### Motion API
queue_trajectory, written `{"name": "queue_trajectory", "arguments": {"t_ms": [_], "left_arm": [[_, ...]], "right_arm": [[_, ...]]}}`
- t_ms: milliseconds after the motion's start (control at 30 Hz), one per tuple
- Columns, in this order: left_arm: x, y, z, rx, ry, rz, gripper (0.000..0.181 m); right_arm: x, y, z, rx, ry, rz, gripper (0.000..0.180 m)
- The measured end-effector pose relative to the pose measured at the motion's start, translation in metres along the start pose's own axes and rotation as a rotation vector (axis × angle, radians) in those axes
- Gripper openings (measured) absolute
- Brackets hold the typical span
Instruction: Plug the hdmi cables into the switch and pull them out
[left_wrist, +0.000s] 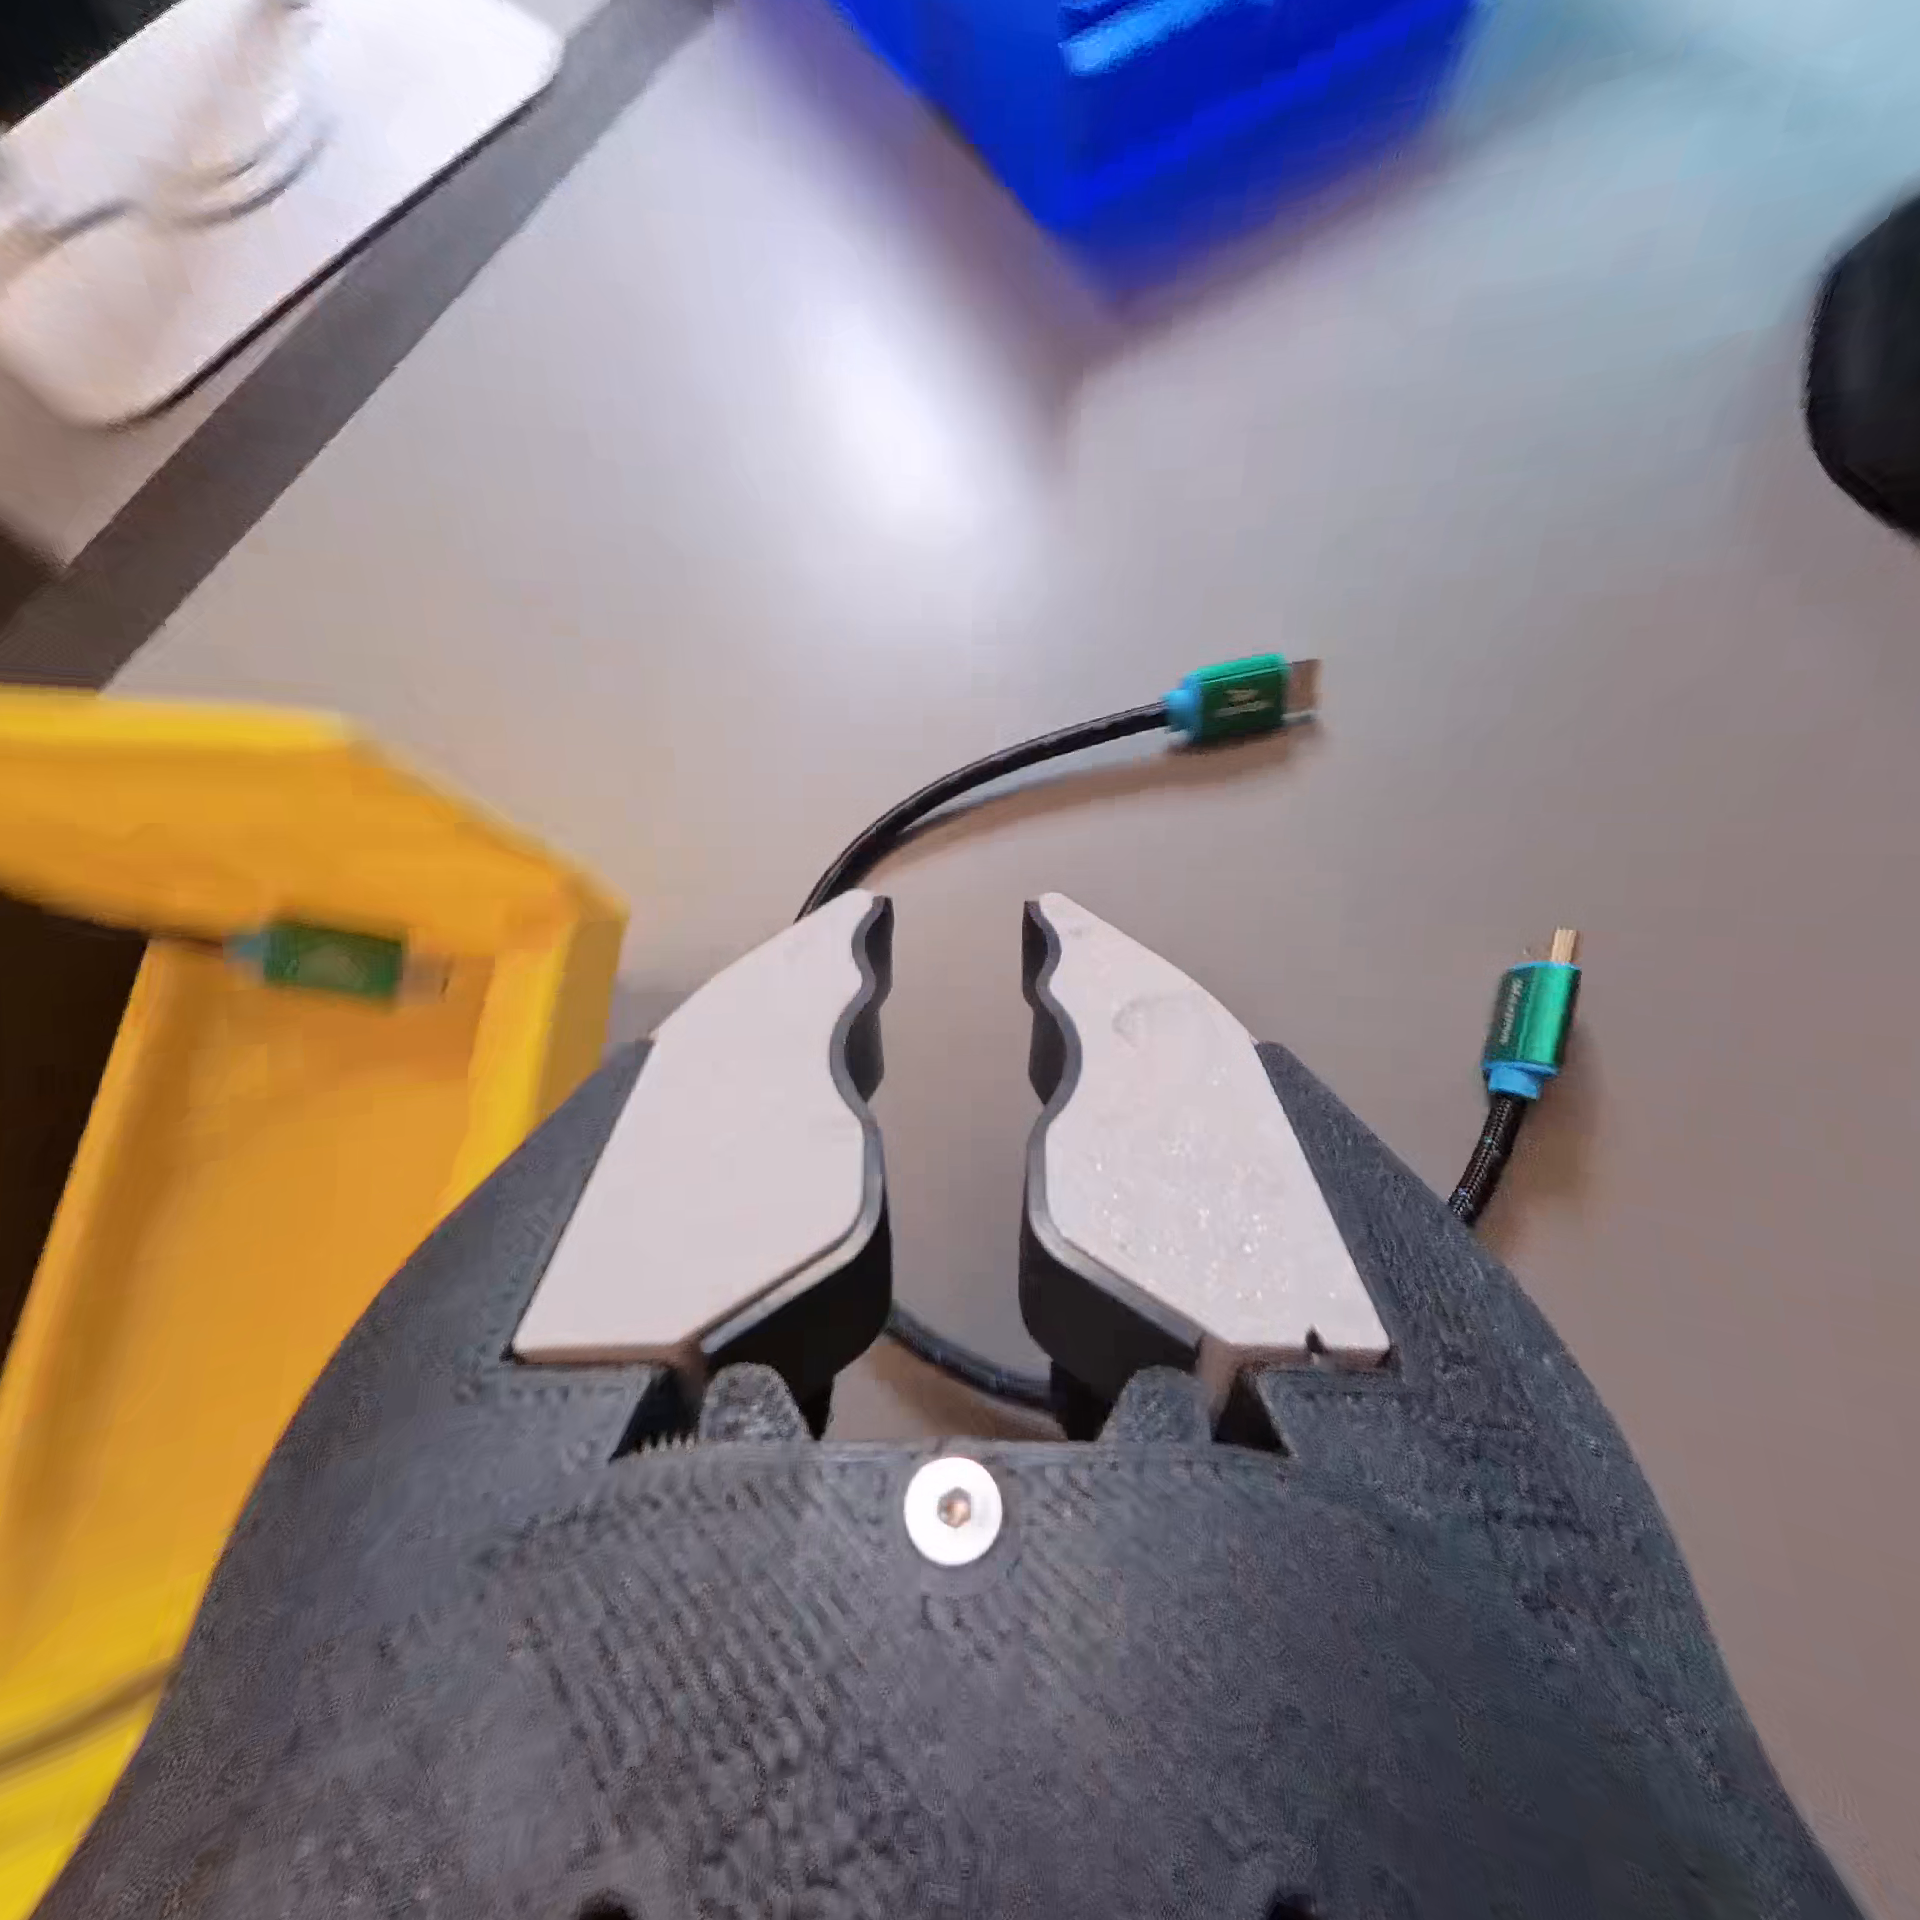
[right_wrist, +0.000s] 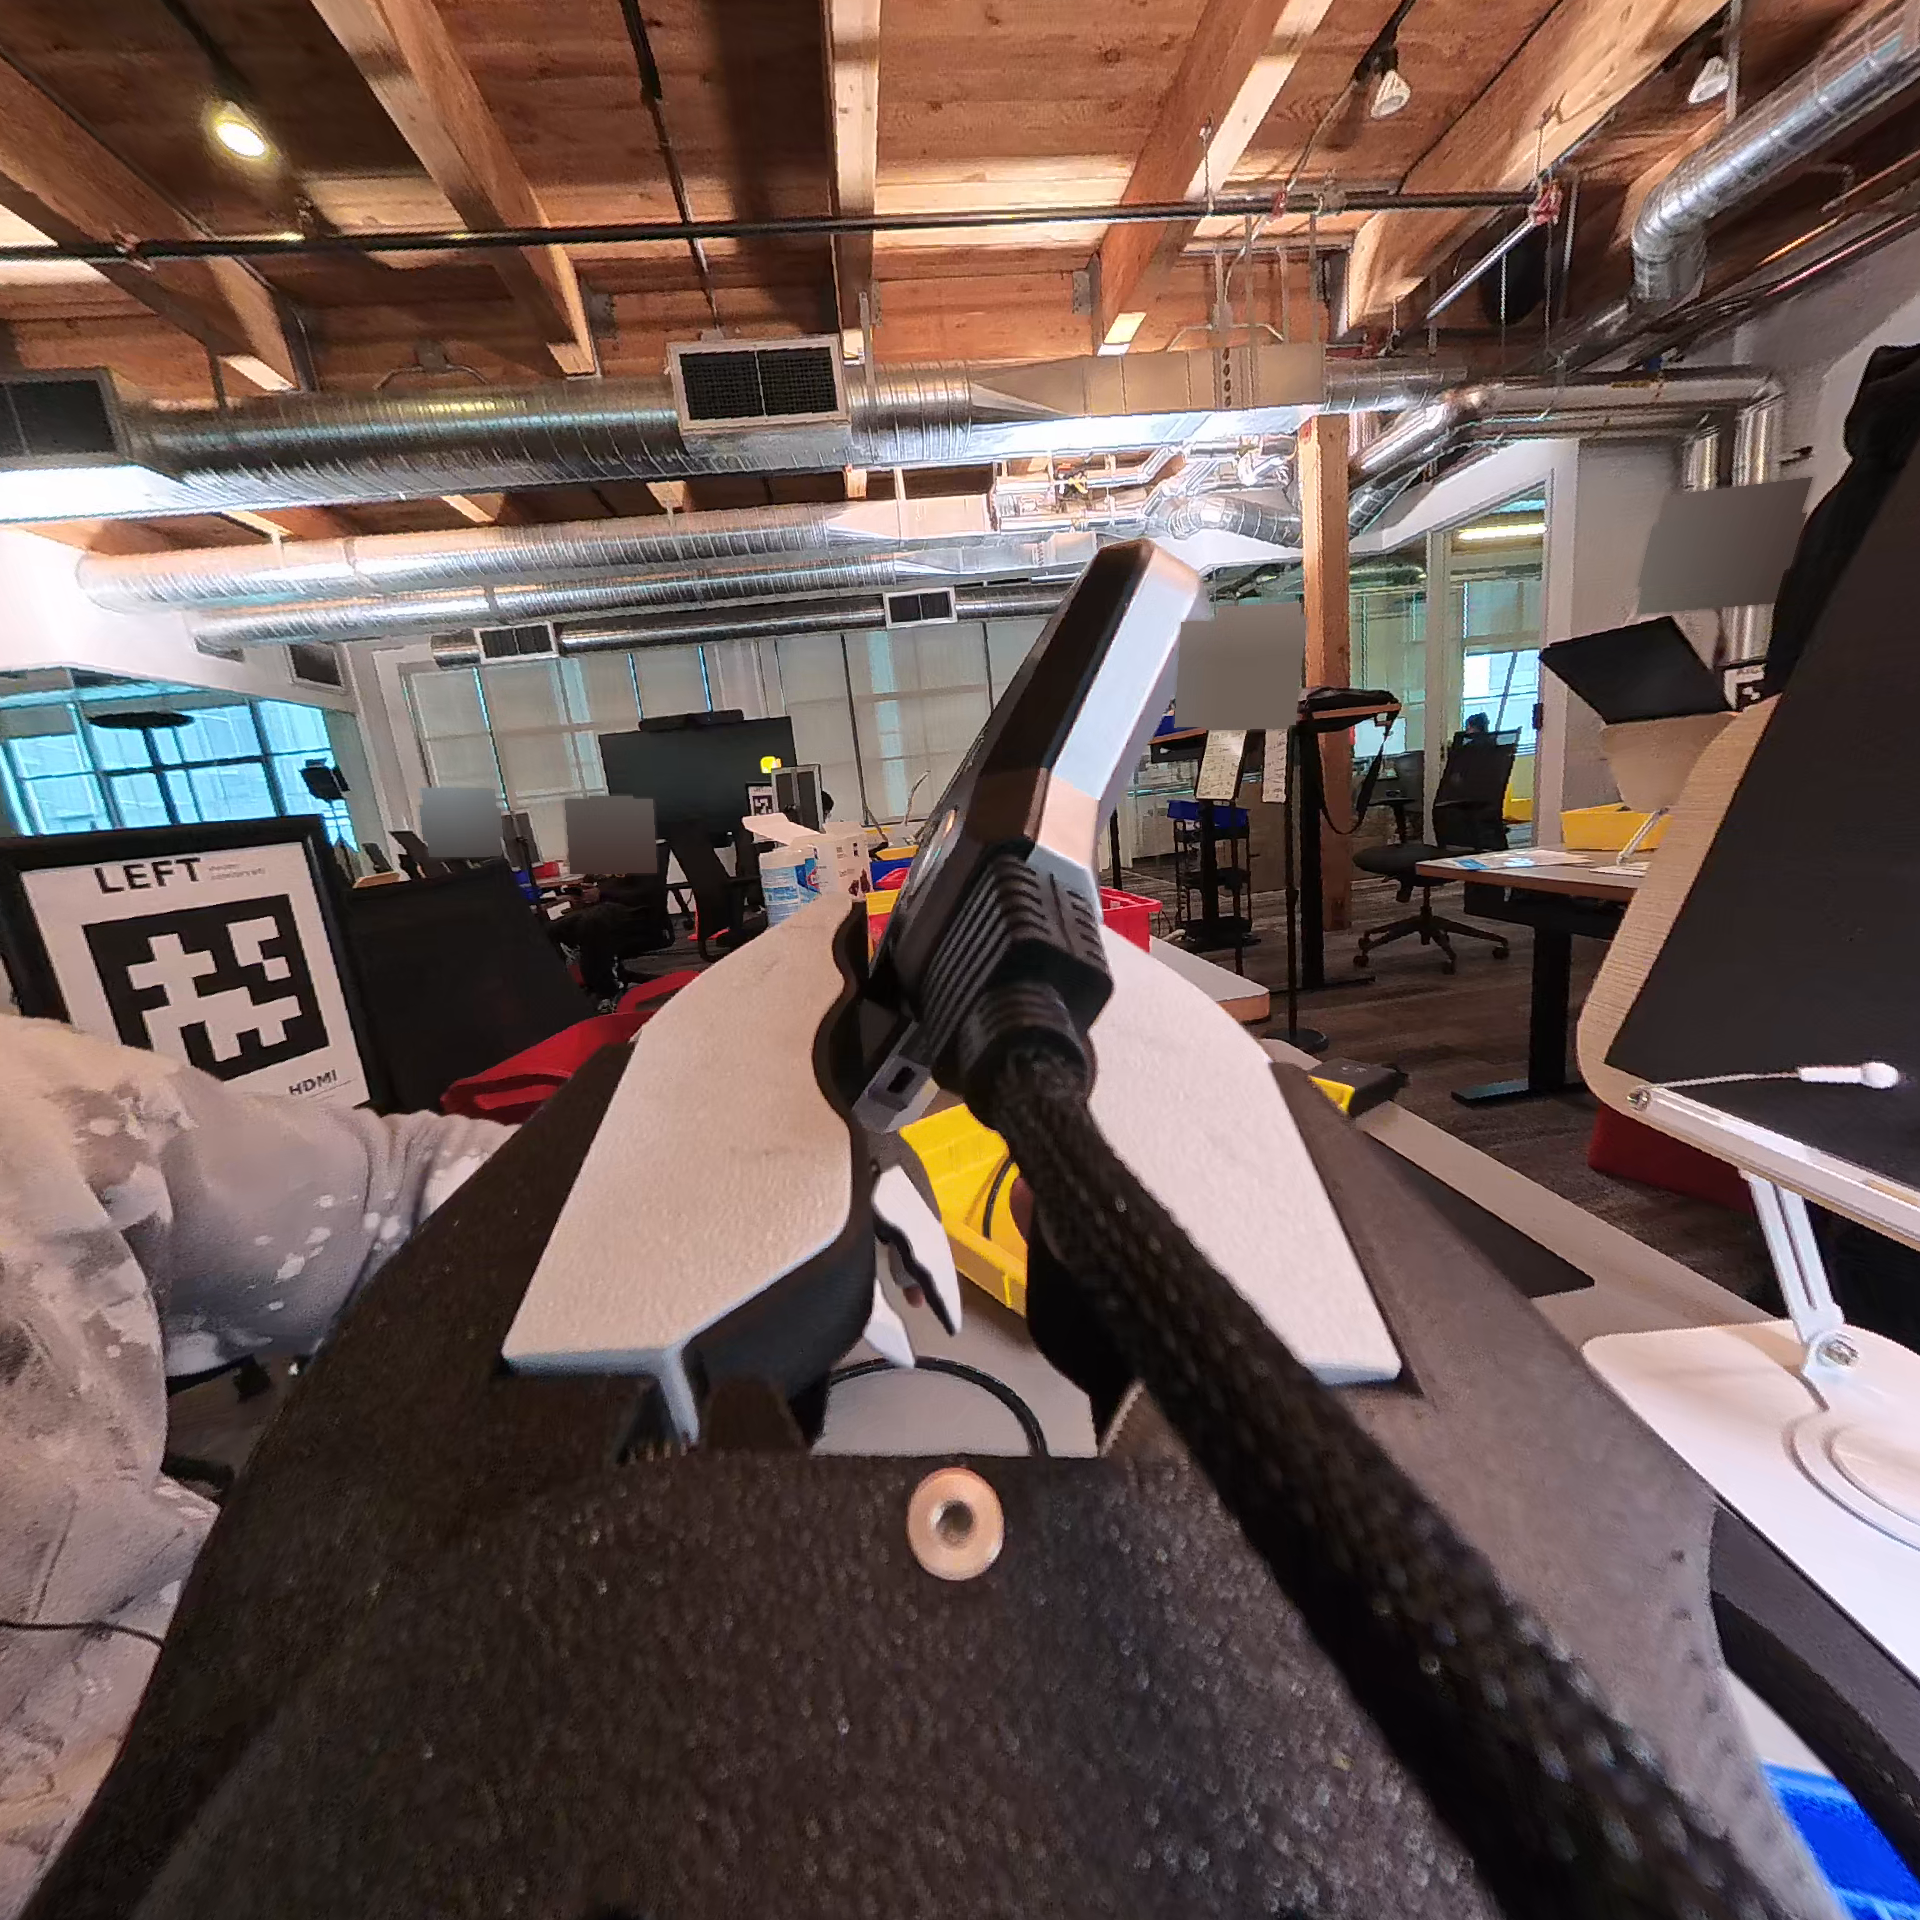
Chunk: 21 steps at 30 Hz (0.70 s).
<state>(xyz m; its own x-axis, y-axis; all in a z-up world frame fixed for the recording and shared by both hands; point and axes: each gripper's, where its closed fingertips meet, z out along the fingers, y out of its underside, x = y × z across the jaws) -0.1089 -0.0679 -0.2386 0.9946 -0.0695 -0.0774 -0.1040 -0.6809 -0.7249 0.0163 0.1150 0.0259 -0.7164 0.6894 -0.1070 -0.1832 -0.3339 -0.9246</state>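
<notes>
In the left wrist view my left gripper (left_wrist: 956, 914) is open and empty, just above the grey table (left_wrist: 727, 468). A green HDMI plug (left_wrist: 1242, 701) on a black cable lies ahead of it. A second green plug (left_wrist: 1532, 1023) on a braided cable lies to its right. A third green plug (left_wrist: 322, 961) sits in the yellow bin (left_wrist: 260, 1143). In the right wrist view my right gripper (right_wrist: 966, 935) is shut on the black and silver switch (right_wrist: 1081, 707), held up and tilted. A thick braided cable (right_wrist: 1195, 1299) is plugged into the switch's near end.
A blue bin (left_wrist: 1195, 125) stands at the far side of the table, and a white pad (left_wrist: 208, 208) lies far left. A person's sleeve (right_wrist: 156, 1195) and a framed marker sign (right_wrist: 197, 966) are on the left. A tablet stand (right_wrist: 1766, 987) is on the right.
</notes>
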Motion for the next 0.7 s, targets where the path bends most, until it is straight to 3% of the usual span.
{"name": "queue_trajectory", "arguments": {"t_ms": [167, 333, 467, 600, 700], "left_arm": [[0.04, -0.015, 0.048, -0.106, 0.277, 0.366, 0.026], [0.061, -0.011, 0.082, -0.24, 0.486, 0.594, 0.032], [0.059, -0.004, 0.094, -0.31, 0.599, 0.639, 0.033], [0.066, -0.003, 0.102, -0.279, 0.654, 0.641, 0.022], [0.066, -0.012, 0.108, -0.219, 0.582, 0.616, 0.016]], "right_arm": [[0.007, -0.003, -0.009, 0.008, 0.026, -0.002, 0.03], [0.018, -0.007, -0.022, 0.016, 0.067, -0.007, 0.03], [0.027, -0.009, -0.031, 0.025, 0.085, 0.005, 0.03], [0.032, -0.007, -0.035, 0.02, 0.093, 0.008, 0.03], [0.034, -0.003, -0.034, 0.001, 0.093, 0.006, 0.03]]}}
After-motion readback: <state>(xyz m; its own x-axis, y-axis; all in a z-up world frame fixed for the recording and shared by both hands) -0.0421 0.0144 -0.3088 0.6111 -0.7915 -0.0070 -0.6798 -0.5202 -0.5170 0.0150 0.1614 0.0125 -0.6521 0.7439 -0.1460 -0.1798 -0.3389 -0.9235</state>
